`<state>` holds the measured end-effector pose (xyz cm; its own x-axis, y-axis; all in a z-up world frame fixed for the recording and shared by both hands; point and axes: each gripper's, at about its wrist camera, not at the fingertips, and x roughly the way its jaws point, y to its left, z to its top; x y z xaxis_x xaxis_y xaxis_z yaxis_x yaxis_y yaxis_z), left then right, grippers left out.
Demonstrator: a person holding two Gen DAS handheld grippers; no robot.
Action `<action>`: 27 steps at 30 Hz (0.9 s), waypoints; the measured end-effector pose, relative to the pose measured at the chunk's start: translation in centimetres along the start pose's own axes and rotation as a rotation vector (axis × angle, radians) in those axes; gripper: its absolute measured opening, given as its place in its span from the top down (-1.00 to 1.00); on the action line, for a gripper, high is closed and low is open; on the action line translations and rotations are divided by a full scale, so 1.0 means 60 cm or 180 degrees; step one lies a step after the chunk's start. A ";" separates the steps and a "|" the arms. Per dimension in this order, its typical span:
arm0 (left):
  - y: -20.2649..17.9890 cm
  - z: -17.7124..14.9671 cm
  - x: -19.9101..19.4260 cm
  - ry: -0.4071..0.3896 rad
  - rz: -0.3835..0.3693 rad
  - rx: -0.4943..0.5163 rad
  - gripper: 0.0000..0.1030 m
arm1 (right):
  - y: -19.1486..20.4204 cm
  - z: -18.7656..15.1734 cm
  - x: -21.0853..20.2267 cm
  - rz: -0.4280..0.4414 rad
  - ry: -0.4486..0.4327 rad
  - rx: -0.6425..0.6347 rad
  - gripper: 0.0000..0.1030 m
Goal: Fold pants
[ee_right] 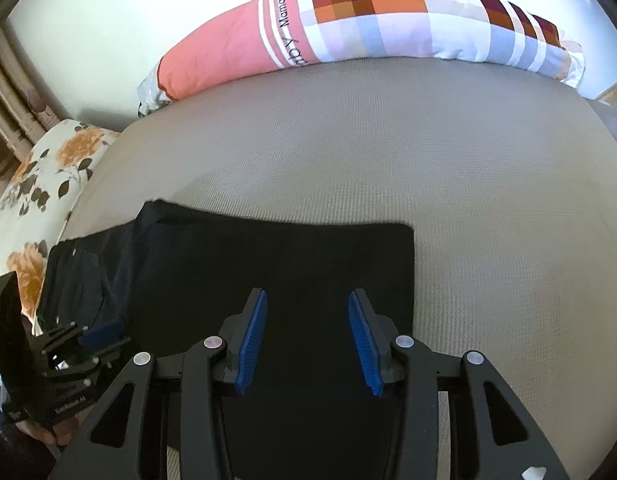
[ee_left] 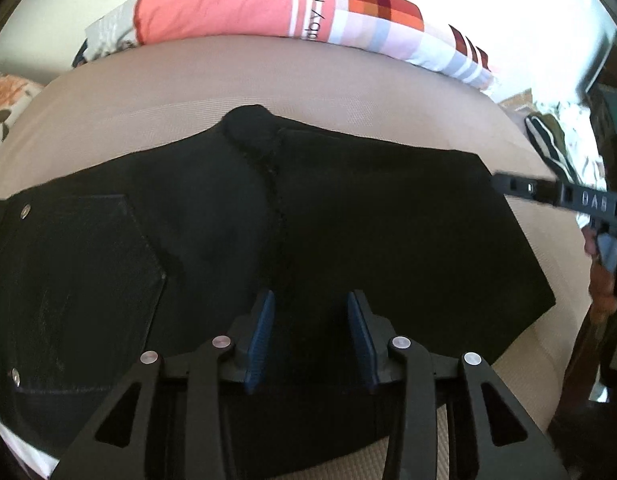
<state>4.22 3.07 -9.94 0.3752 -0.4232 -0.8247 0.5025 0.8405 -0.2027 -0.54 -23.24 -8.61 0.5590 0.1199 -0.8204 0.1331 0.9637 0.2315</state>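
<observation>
Black pants [ee_left: 348, 220] lie flat and folded on a beige bed, back pocket [ee_left: 88, 264] at the left, folded edge at the right. My left gripper [ee_left: 310, 300] is open just above the pants' middle, holding nothing. My right gripper [ee_right: 306, 300] is open over the right end of the pants [ee_right: 268, 264], also empty. The right gripper [ee_left: 512, 186] shows in the left wrist view at the pants' right edge. The left gripper [ee_right: 96, 334] shows in the right wrist view at lower left.
The beige mattress [ee_right: 468, 200] stretches beyond the pants. A long pink and checked pillow [ee_right: 348, 28] lies along the far edge by the white wall. A floral pillow [ee_right: 52, 176] sits at the left. Clothes [ee_left: 548, 148] lie off the bed's right.
</observation>
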 end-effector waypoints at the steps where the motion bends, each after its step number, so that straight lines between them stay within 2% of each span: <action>1: 0.002 -0.001 -0.004 -0.0003 0.0016 -0.0016 0.20 | 0.002 -0.005 0.000 0.0006 0.0017 0.0003 0.21; 5: 0.015 -0.003 -0.028 -0.0057 0.0067 -0.0112 0.02 | 0.012 -0.034 0.003 0.0023 0.0120 -0.0003 0.21; 10: 0.042 0.002 -0.082 -0.0207 0.0164 -0.0135 -0.04 | 0.029 -0.059 0.010 0.0082 0.0252 -0.0028 0.21; 13: 0.068 0.003 -0.123 -0.0289 0.0213 -0.0152 -0.17 | 0.045 -0.068 0.015 0.0132 0.0318 -0.0060 0.21; 17: 0.120 0.005 -0.177 -0.0367 0.0343 -0.0266 -0.20 | 0.073 -0.076 0.022 0.0194 0.0395 -0.0179 0.19; 21: 0.182 0.009 -0.220 -0.0393 0.0443 -0.0511 -0.22 | 0.103 -0.082 0.032 0.0265 0.0485 -0.0268 0.18; 27: 0.259 -0.008 -0.241 -0.0348 0.0804 -0.0604 -0.33 | 0.153 -0.095 0.042 0.0394 0.0605 -0.0405 0.14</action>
<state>6.22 22.41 -1.39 0.5560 -0.2185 -0.8019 0.2327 0.9672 -0.1021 -2.59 -12.72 -11.52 0.3993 0.2698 -0.8762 -0.0375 0.9597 0.2784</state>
